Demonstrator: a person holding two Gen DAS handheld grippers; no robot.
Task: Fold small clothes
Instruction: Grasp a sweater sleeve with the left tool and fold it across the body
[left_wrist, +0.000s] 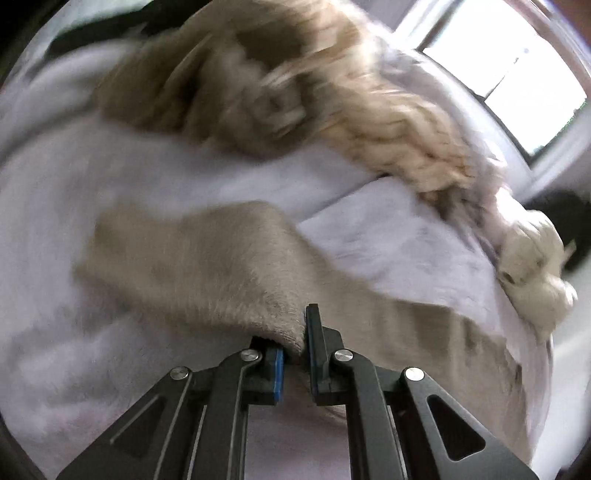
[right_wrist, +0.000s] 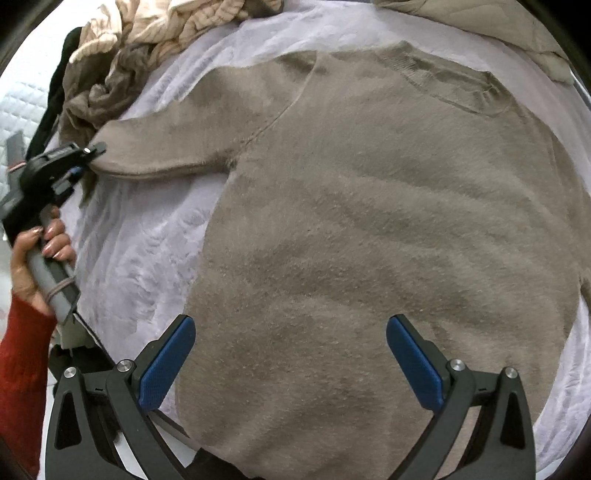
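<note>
One sweater (right_wrist: 369, 221), taupe, fuzzy knit, lies flat on the lilac blanket (right_wrist: 140, 258): soft, limp, light, likely drapes and drags, so best taken at cuffs or hem. Right gripper (right_wrist: 291, 354) hovers wide open over its lower body, empty. Left gripper (left_wrist: 294, 350) is clamped on the sleeve cuff (left_wrist: 280, 328)

One sweater (right_wrist: 369, 221), two hand-held grippers (right_wrist: 291, 354), one clothes pile (right_wrist: 147, 44).
</note>
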